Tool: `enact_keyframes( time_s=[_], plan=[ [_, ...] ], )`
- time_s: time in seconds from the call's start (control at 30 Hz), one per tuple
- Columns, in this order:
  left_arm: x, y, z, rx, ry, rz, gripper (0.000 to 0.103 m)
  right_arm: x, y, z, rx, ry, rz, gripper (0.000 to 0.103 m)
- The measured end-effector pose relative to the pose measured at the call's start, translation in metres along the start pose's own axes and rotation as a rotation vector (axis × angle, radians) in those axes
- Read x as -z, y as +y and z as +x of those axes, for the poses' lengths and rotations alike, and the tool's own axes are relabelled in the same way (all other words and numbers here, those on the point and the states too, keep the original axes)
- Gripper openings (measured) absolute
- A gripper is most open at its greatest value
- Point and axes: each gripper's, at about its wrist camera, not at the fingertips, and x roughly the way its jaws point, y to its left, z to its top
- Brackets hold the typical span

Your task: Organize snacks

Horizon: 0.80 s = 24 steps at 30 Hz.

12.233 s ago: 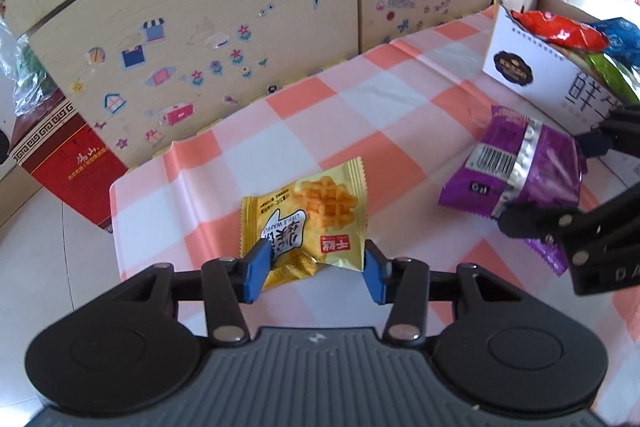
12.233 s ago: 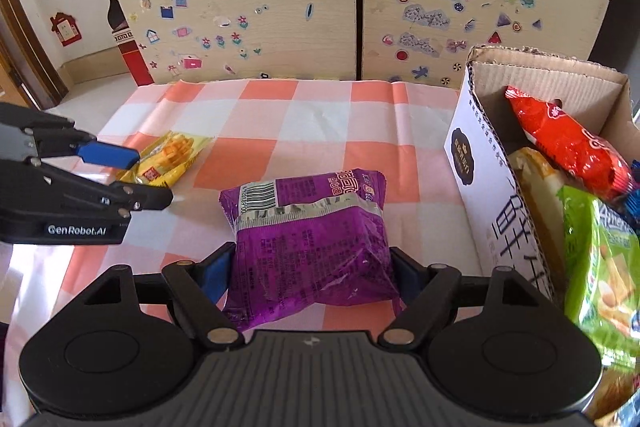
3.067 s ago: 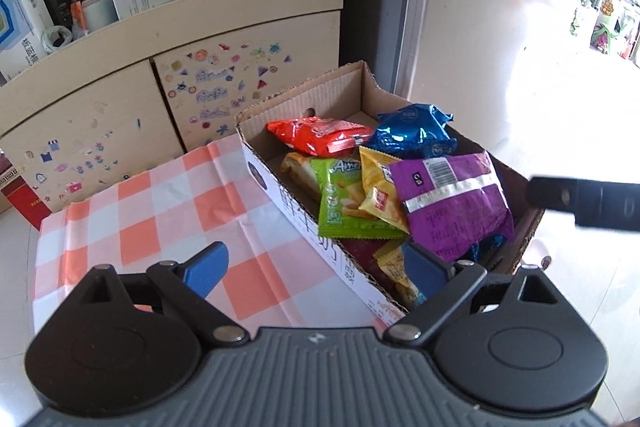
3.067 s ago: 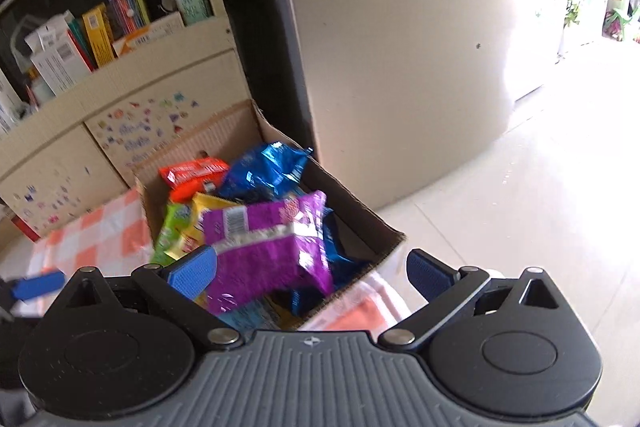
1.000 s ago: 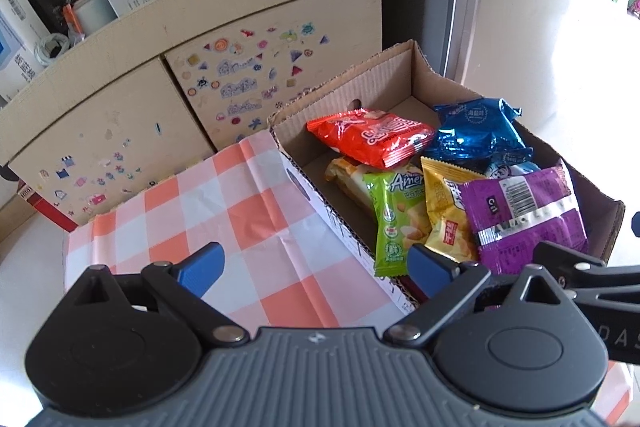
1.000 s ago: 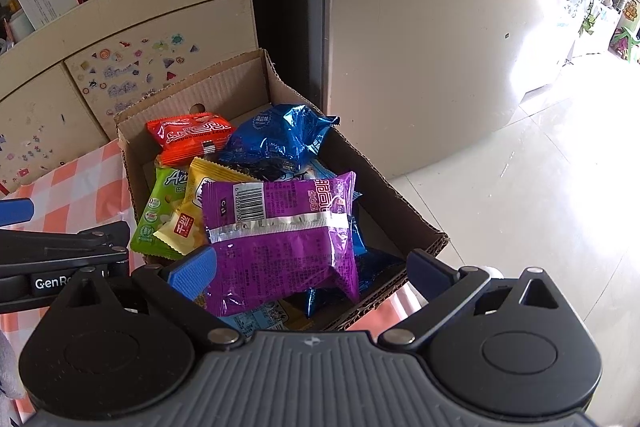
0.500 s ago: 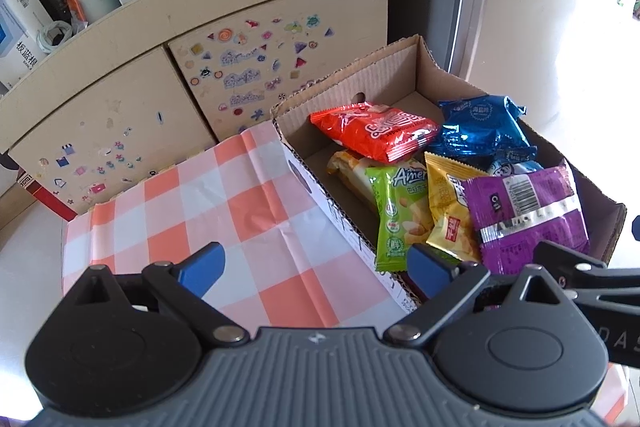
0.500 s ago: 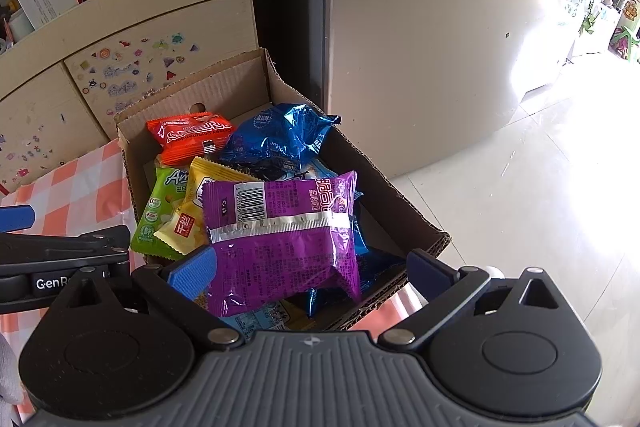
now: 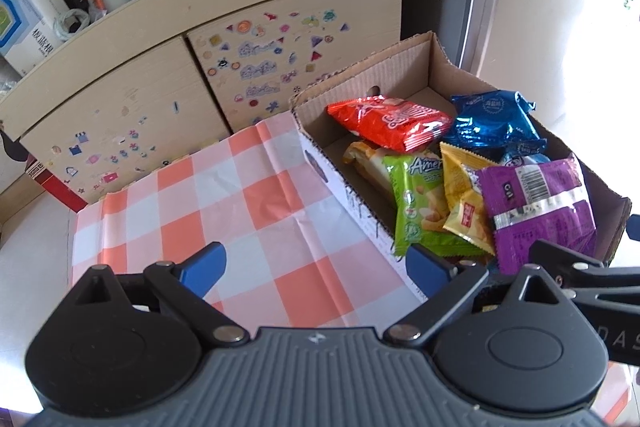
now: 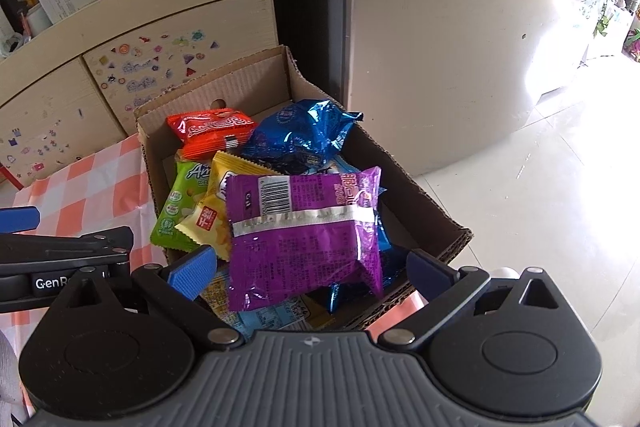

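Snacks all look boxed up at this point, so the step in hand is basically the retreat, and my guess is the trick is just lifting both tools straight up without clipping a packet or the cardboard rim.

Closest in, the right gripper point(image 10: 308, 273) hangs over the near end of the cardboard box point(image 10: 424, 203), blue pads spread wide, nothing pinched. The purple packet point(image 10: 304, 231) sits between and below those pads but they stand clear of it on both sides, so it's lying loose on top of the pile. The left gripper point(image 9: 316, 267) is equally wide and empty (one pad over the checked cloth point(image 9: 224, 195), the other over the box's near wall).

A bit further in, the yellow packet point(image 10: 212, 215) lies half tucked under the purple one, with the green packet point(image 10: 180, 203) beside it against the left wall. Past those, the red packet point(image 10: 212, 131) and the blue packet point(image 10: 300, 139) fill the far end. No snack shows on the cloth in either view.

Behind everything stands the sticker-covered cabinet point(image 9: 168, 95), with a white fridge point(image 10: 460, 47) to its right.

If anything needs a nudge, I'd say it's the purple one, since it rides highest.
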Motion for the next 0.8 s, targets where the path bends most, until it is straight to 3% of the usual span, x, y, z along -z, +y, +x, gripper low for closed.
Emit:
enact_keyframes(
  time_s=[0.37,0.8],
  plan=[
    [0.030,0.030,-0.013,-0.015,-0.005,-0.042,0.098,0.018,0.029,-0.010,-0.061,-0.019,-0.070,0.103],
    [0.092,0.086,-0.035,-0.041,-0.012,-0.102,0.101,0.065,0.079,-0.027,-0.137,-0.038,-0.146,0.103]
  ],
)
